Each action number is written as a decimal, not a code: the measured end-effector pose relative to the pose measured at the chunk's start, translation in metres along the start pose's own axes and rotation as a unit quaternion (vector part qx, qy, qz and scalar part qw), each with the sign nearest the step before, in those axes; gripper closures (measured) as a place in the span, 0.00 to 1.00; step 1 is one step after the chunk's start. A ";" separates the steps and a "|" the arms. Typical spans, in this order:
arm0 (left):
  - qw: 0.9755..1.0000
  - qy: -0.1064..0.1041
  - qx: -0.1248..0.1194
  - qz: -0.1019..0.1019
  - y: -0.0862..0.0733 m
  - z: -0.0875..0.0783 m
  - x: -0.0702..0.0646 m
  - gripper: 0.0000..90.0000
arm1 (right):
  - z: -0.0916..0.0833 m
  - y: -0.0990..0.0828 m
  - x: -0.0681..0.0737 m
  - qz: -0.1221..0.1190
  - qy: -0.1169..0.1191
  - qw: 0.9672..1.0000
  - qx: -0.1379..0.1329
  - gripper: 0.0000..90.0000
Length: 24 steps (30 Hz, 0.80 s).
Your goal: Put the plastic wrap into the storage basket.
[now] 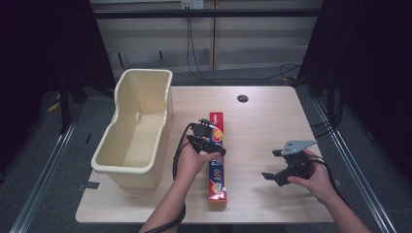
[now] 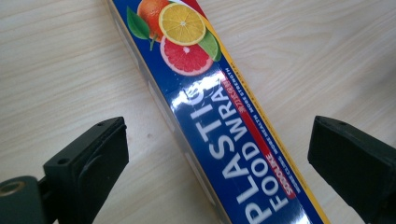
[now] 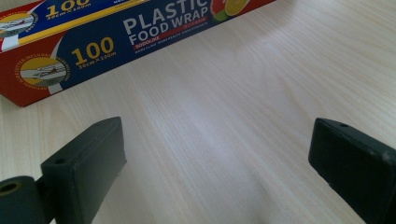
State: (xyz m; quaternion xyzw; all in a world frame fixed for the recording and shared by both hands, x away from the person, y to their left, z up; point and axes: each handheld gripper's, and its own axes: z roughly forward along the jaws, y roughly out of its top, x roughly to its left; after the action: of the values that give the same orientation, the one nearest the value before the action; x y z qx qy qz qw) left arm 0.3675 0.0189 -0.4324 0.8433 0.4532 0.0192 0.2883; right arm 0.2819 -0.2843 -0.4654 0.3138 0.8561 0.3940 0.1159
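Note:
A long blue and red box of plastic food wrap (image 1: 217, 177) lies lengthwise in the middle of the wooden table (image 1: 262, 121). My left gripper (image 1: 210, 138) hovers over the box's far half, open. In the left gripper view the box (image 2: 219, 116) runs diagonally between the wide-apart jaws of that gripper (image 2: 217, 158), touching neither. My right gripper (image 1: 272, 164) is held to the right of the box, open and holding nothing. The right gripper view shows bare table between the jaws of this gripper (image 3: 217, 168), with the box (image 3: 116, 32) farther off at the upper left.
A deep cream plastic bin (image 1: 136, 131) stands at the table's left side, close to the left hand. A dark round cable hole (image 1: 242, 98) sits near the far edge. Cables hang behind the table.

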 end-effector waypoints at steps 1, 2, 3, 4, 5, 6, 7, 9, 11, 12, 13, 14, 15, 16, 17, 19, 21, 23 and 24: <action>1.000 0.005 0.004 0.001 0.001 0.002 0.000 0.05 | 0.000 0.000 0.000 0.001 0.001 1.000 0.000 0.04; 1.000 0.004 0.005 -0.004 0.002 0.005 -0.001 0.05 | 0.000 0.000 -0.001 -0.001 0.003 1.000 0.001 0.04; 1.000 0.004 0.010 -0.005 0.003 0.008 -0.002 0.05 | 0.000 0.000 -0.001 0.000 0.001 1.000 0.001 0.04; 1.000 0.008 0.012 -0.006 0.003 0.010 -0.002 0.05 | 0.000 0.000 -0.002 0.000 -0.001 1.000 0.000 0.04; 1.000 0.009 0.018 -0.004 0.004 0.012 -0.002 0.05 | 0.000 0.000 -0.002 0.000 0.001 1.000 -0.001 0.04; 1.000 0.016 0.018 -0.013 0.005 0.015 -0.003 0.05 | 0.000 0.000 -0.002 0.001 0.000 1.000 -0.001 0.04; 1.000 0.018 0.017 -0.009 0.006 0.017 -0.002 0.05 | -0.001 0.000 -0.002 0.002 -0.001 1.000 -0.003 0.04; 0.999 0.022 0.022 -0.010 0.006 0.021 -0.002 0.06 | -0.002 0.001 -0.002 0.000 0.000 1.000 -0.006 0.04; 0.999 0.025 0.020 -0.012 0.006 0.024 -0.001 0.08 | -0.003 0.001 -0.003 0.003 0.002 1.000 -0.008 0.04; 0.999 0.025 0.022 -0.014 0.006 0.026 0.000 0.10 | -0.003 0.001 -0.003 0.004 0.000 1.000 -0.009 0.04; 0.999 0.021 0.026 -0.018 0.006 0.026 0.002 0.10 | -0.003 0.001 -0.003 0.005 0.000 1.000 -0.010 0.04; 0.999 0.017 0.022 -0.023 0.005 0.028 0.003 0.11 | -0.003 0.001 -0.003 0.010 -0.003 1.000 -0.009 0.04; 0.999 0.019 0.024 -0.023 0.006 0.028 0.003 0.11 | -0.003 0.000 -0.004 0.012 0.000 1.000 -0.008 0.04; 0.999 0.018 0.022 -0.031 0.006 0.029 0.002 0.12 | -0.003 0.000 -0.004 0.010 -0.001 1.000 -0.009 0.04; 0.999 0.015 0.025 -0.028 0.006 0.029 0.003 0.13 | -0.003 0.001 -0.004 0.011 -0.001 1.000 -0.011 0.04; 0.999 0.004 0.025 -0.024 0.006 0.030 0.002 0.21 | -0.003 0.001 -0.005 0.014 -0.001 1.000 -0.012 0.04; 0.999 0.008 0.036 -0.036 0.007 0.031 0.001 0.24 | -0.004 0.001 -0.005 0.016 -0.002 1.000 -0.014 0.04; 0.998 0.007 0.041 -0.047 0.008 0.031 0.001 0.24 | -0.004 0.001 -0.005 0.016 -0.002 1.000 -0.016 0.04; 0.998 0.006 0.042 -0.052 0.007 0.032 0.001 0.24 | -0.004 0.001 -0.005 0.016 -0.002 1.000 -0.017 0.04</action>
State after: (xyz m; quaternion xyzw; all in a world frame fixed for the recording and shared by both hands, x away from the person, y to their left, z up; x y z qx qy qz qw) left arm 0.3830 0.0012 -0.4556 0.8298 0.4987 -0.0096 0.2504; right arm 0.2843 -0.2895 -0.4618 0.3265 0.8438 0.4098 0.1163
